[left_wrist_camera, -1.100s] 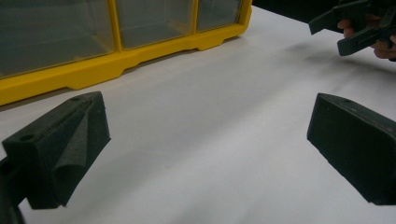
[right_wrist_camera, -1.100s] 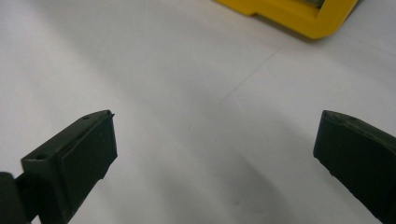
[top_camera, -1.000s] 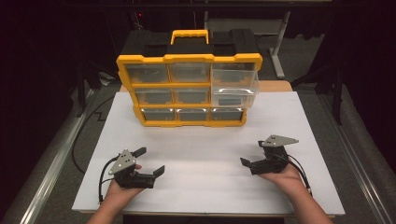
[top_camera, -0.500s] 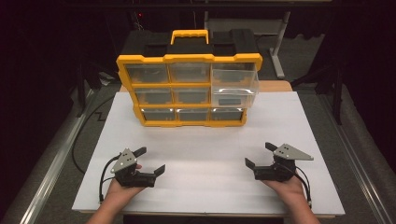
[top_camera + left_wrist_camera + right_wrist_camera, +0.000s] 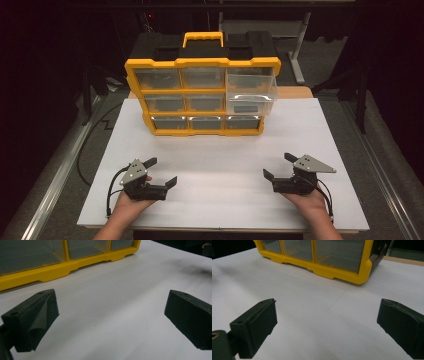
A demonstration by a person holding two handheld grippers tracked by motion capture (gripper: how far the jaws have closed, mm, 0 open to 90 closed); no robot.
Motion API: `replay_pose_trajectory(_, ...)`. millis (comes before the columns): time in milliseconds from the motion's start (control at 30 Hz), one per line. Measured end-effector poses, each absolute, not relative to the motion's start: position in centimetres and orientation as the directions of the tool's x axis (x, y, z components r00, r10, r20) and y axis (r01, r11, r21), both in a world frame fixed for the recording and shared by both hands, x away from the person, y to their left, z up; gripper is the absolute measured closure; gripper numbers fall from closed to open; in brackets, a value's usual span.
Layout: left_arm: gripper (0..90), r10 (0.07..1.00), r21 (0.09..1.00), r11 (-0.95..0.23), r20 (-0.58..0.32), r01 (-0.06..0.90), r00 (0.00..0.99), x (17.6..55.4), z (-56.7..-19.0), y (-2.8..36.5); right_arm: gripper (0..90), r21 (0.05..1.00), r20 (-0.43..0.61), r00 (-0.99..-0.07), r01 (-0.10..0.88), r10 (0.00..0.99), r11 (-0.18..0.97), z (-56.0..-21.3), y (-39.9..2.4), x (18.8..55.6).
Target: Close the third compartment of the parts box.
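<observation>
On the white table sheet (image 5: 220, 165), both the left gripper (image 5: 159, 172) and right gripper (image 5: 279, 166) rest near the person, jaws wide and empty, well short of the yellow drawer organizer (image 5: 200, 97), whose upper-right clear drawer (image 5: 251, 95) seemingly juts out, so handling looks unstarted.

Yellow-framed organizer (image 5: 202, 97) is stood upright at far centre of the white desk (image 5: 225, 170), black body and yellow carry handle on top. Three rows of clear drawers are seen. One clear drawer (image 5: 251, 94), at right, upper rows, is pulled out toward the near side; the others are shut flush.
</observation>
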State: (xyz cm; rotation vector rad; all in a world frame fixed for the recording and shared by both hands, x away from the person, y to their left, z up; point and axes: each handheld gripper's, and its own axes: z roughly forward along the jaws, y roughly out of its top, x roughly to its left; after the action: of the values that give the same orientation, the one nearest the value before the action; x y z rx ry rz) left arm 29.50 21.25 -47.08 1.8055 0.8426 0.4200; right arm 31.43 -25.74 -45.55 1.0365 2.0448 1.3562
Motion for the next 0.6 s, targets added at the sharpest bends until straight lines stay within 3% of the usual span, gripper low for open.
replay_pose_trajectory(600,0.5,0.705,0.925,-0.198,-0.096,0.326,0.702,29.2,-47.01,21.09,29.9,0.92,-0.01,-0.608,0.305,0.794,0.246,-45.57,-26.01,30.7)
